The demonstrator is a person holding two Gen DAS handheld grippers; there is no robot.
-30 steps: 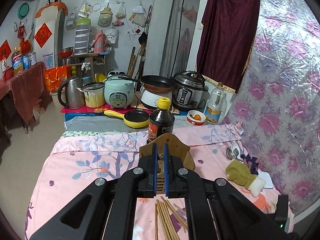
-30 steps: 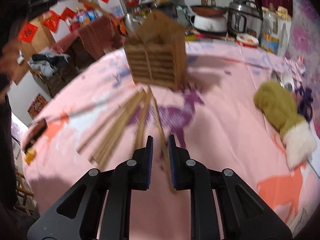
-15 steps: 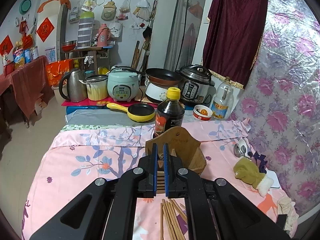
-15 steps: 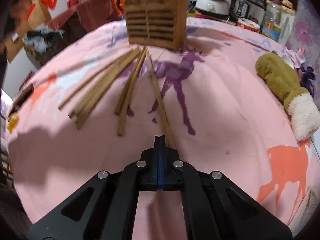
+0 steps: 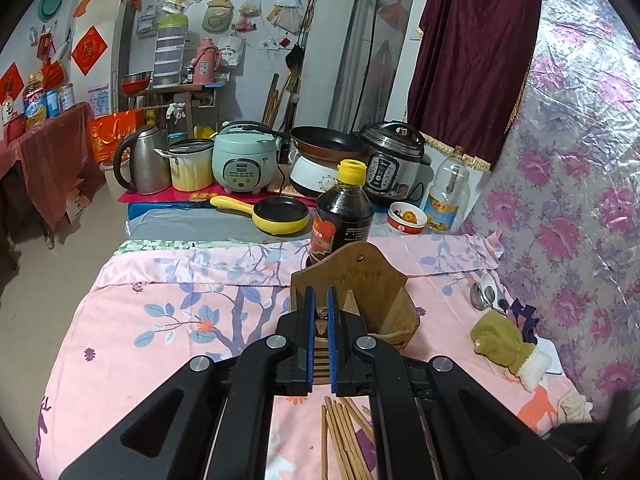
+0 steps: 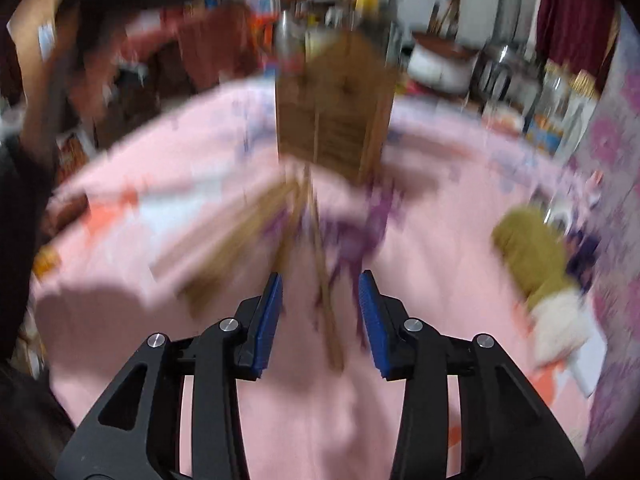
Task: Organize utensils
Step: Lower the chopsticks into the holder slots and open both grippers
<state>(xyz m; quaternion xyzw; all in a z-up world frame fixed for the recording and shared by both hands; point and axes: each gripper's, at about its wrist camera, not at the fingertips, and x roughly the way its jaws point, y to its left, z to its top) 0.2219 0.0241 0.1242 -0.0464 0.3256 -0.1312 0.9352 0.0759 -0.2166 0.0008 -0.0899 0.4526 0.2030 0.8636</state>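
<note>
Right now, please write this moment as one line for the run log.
left tongs: narrow gap at wooden holder | right tongs: open above chopsticks | pink cloth | right view blurred

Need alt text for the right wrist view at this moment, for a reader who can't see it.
Heavily motion-blurred view: the right gripper, jaws wide open, points along a single chopstick lying on the pink tablecloth. Beyond it lie more loose chopsticks and a wooden utensil holder; an olive glove lies to the right.
</note>
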